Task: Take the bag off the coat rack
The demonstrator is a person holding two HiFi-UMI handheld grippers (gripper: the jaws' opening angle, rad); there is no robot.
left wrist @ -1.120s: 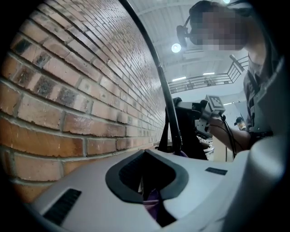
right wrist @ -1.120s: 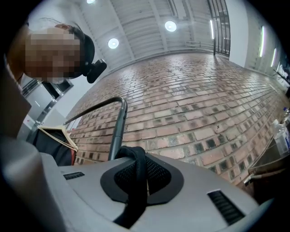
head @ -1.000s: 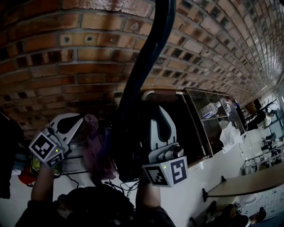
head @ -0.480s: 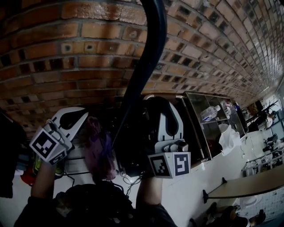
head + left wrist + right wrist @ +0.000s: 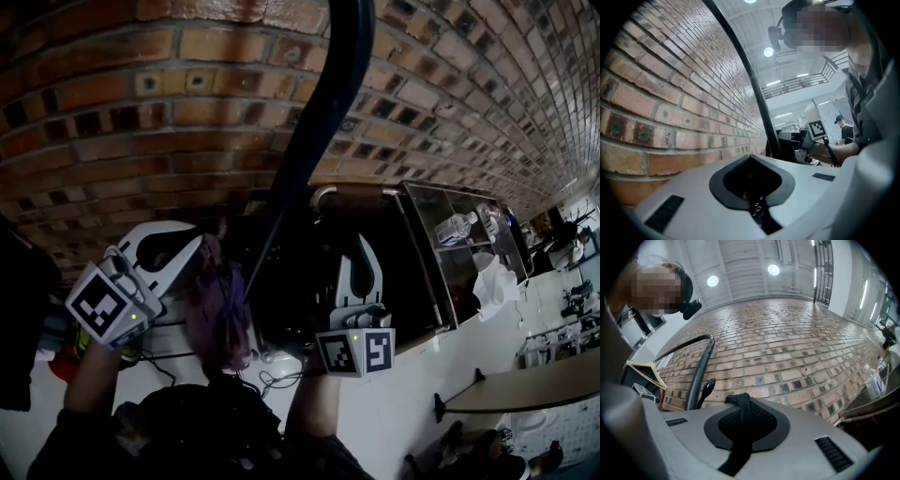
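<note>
- Here's the bag [image 5: 302, 314]: a dark, soft mass hanging against the brick wall [image 5: 141, 122]. It sits right under the curved black coat rack pole [image 5: 323, 122], squarely between the two grippers.
- The right gripper [image 5: 361, 251] is clenched on a black strap [image 5: 740, 418]. The webbing humps over the top of its closed jaws, which looks like good purchase.
- The left gripper [image 5: 190, 249] is clamped too, pinching a thin purple strip [image 5: 757, 210] dotted with small eyelets. It looks like part of the purple fabric [image 5: 220, 314] beside the bag, though I can't be sure.
- Handling call: this is limp cloth, so expect it to sag and swing, and it isn't fragile. It looks bulky enough to have some weight.
- Best hold, I'd say, is the strap itself, lifted up and clear of the knobbed peg [image 5: 708, 385].
- No view tells whether the strap is already off the rack.
- The room: rough brick behind and round ceiling lights [image 5: 712, 281] overhead. To the right there's a glass-fronted cabinet [image 5: 427, 255] with a water bottle [image 5: 457, 226] inside.
</note>
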